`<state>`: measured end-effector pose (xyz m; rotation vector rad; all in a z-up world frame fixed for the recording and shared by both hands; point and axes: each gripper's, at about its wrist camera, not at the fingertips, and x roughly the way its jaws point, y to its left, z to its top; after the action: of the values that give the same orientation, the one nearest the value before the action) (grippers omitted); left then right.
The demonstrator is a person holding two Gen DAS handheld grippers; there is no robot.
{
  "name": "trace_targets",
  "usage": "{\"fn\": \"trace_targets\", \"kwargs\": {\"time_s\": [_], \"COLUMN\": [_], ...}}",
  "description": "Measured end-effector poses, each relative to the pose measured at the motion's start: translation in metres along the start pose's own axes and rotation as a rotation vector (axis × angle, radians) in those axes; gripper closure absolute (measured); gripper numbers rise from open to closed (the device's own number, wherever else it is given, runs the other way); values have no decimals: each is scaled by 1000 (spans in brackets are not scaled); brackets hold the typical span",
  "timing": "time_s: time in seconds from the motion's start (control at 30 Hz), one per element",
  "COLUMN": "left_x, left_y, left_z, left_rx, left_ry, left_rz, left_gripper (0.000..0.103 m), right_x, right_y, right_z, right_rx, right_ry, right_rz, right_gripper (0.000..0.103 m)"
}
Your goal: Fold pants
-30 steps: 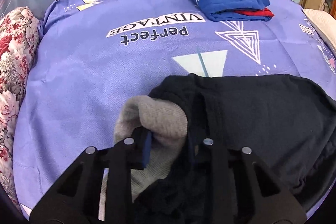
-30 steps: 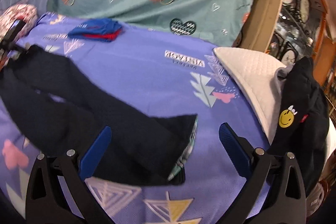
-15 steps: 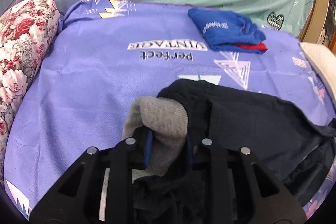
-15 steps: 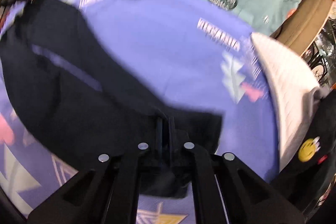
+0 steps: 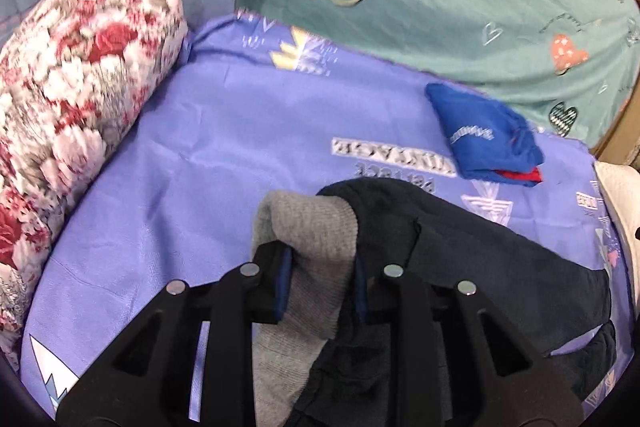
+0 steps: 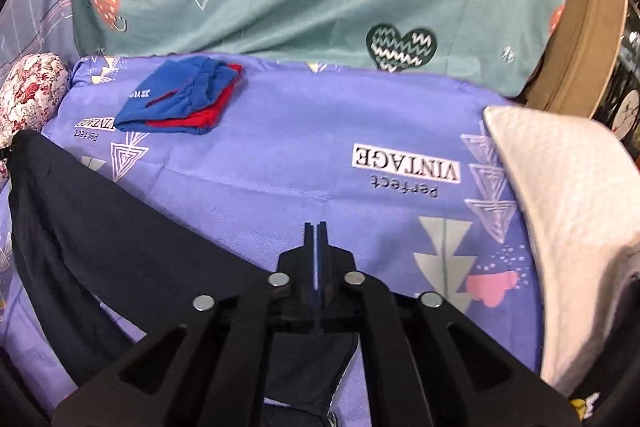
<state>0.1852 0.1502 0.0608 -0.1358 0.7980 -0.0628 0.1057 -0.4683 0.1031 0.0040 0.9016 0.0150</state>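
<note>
Left wrist view: the left gripper point(image 5: 320, 283) fills the lower middle of the frame, its 2 blue-padded fingers closed onto the grey waistband point(image 5: 316, 227) of the dark pants point(image 5: 500, 267). The band bunches up between the pads and hides most of the right pad. The pants run off toward the lower right of the frame, where the fisheye rim cuts them off, over the purple sheet point(image 5: 224, 155). A flowered cushion point(image 5: 72, 99) sits blurred at the left edge, and folded blue and red clothes point(image 5: 484, 143) lie in the upper right, in front of a teal cloth point(image 5: 460, 7). The lettering on the sheet is too smeared to read here.

Right wrist view: the right gripper point(image 6: 316, 259) stands in the lower middle with its fingers pressed fully together. Dark pants fabric point(image 6: 120, 251) hangs below and behind the black frame, so the pinch point itself is hidden, though cloth emerges directly under the closed tips. The fabric stretches to the left edge of the frame. A white quilted pillow point(image 6: 568, 211) lies at the right, partly cut off.
</note>
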Motion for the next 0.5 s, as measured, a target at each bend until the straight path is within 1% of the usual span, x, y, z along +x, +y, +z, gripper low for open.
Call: {"fn": "trace_targets", "kwargs": {"time_s": [0.03, 0.07, 0.1, 0.13, 0.17, 0.27, 0.3, 0.33, 0.37, 0.4, 0.43, 0.5], "left_x": [8, 16, 22, 27, 29, 36, 37, 37, 37, 35, 32, 22], "left_y": [2, 0, -2, -3, -5, -6, -6, -6, -6, -6, -6, -6], "left_z": [-2, -6, -8, -10, -11, -9, -10, -9, -8, -8, -8, -5], "left_rx": [6, 23, 38, 45, 48, 52, 50, 48, 42, 34, 26, 10], "left_ry": [15, 26, 33, 37, 39, 49, 50, 52, 50, 43, 34, 7], "left_rz": [12, 29, 40, 42, 42, 44, 46, 48, 50, 52, 54, 49], "left_gripper": [78, 78, 78, 78, 78, 78, 78, 78, 78, 78, 78, 78], "right_x": [10, 15, 22, 32, 36, 55, 61, 68, 75, 78, 77, 58], "right_y": [-5, -8, -12, -20, -24, -34, -34, -33, -31, -27, -23, -15], "right_z": [-6, -12, -20, -33, -43, -76, -82, -88, -91, -92, -89, -72], "right_rx": [22, 33, 50, 86, 108, 180, 193, 209, 211, 203, 184, 153], "right_ry": [11, 18, 37, 84, 108, 188, 201, 217, 230, 227, 208, 106], "right_rz": [-36, -43, -34, -28, -21, 29, 47, 84, 117, 123, 121, 142], "right_gripper": [35, 29, 28, 28, 28, 28, 34, 63, 83, 98, 98, 99]}}
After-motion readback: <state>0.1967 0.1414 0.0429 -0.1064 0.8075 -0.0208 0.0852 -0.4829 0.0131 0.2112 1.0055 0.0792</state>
